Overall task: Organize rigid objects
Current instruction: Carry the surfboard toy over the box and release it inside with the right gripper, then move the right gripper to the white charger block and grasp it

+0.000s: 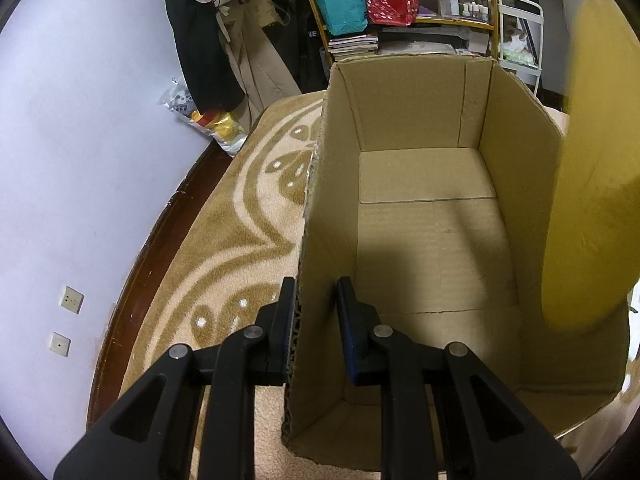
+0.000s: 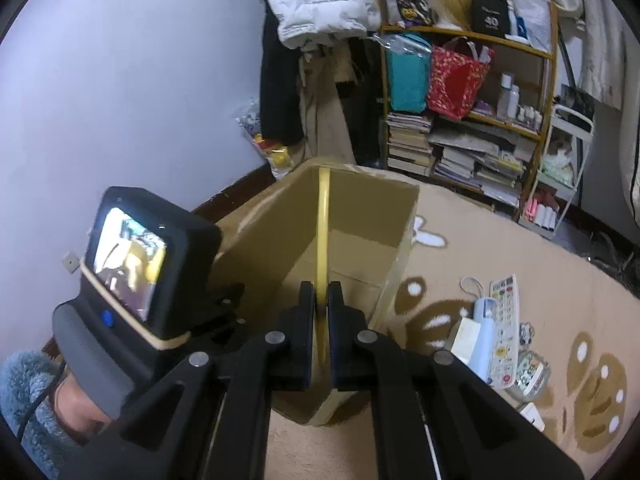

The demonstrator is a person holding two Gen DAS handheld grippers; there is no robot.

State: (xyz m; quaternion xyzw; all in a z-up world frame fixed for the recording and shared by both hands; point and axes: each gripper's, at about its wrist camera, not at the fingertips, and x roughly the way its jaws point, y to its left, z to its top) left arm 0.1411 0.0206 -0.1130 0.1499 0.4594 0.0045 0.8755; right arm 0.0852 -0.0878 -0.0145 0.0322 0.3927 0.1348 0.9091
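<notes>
An open cardboard box point(image 1: 516, 160) stands on the patterned carpet, with nothing on its floor. My left gripper point(image 1: 316, 312) straddles the box's left wall: one finger lies against the outside, the other is inside with a gap, so it is open. My right gripper point(image 2: 320, 296) is shut on a thin yellow plate point(image 2: 323, 240), held edge-on and upright above the box point(image 2: 260, 240). In the left wrist view the yellow plate point(image 1: 592, 184) looms large and blurred beside the box's right wall.
On the carpet to the right of the box lie a remote control point(image 2: 505, 320), a light-blue bottle point(image 2: 484, 332) and a white carton point(image 2: 466, 336). A shelf point(image 2: 472, 132) of books and bags stands behind. A person's fuzzy sleeve point(image 2: 24, 392) is at the lower left.
</notes>
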